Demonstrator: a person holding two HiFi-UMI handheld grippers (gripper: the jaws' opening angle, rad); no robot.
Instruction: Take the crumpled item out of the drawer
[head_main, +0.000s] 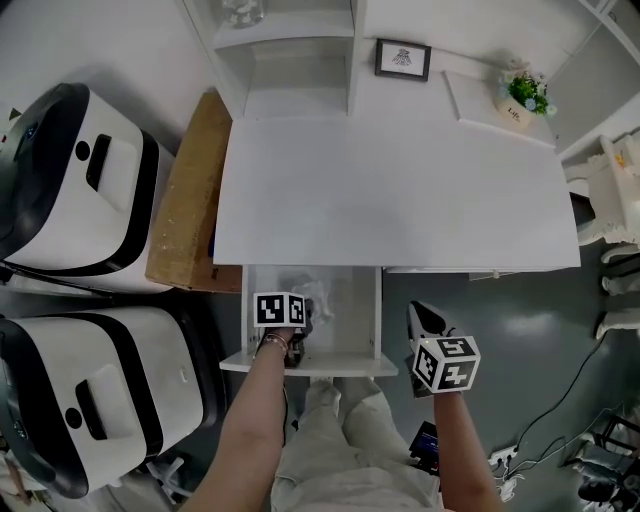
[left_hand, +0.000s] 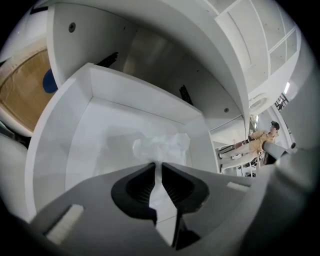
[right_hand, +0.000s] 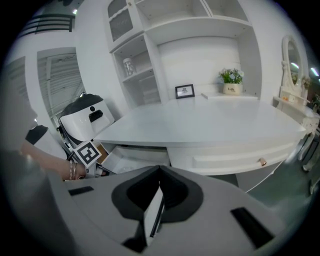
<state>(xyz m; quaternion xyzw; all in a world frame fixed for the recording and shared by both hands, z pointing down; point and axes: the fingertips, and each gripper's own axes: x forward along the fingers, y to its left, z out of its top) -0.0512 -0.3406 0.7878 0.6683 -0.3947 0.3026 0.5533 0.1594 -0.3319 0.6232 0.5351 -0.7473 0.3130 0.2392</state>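
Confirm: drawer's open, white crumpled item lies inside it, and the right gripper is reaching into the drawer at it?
Wrong gripper. It's the left gripper that reaches into the open drawer at the white crumpled item. The head view shows this: the right gripper hangs outside, to the right of the drawer. The rest holds.

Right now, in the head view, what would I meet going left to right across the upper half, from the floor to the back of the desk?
White machine → cardboard box → framed picture → potted plant.
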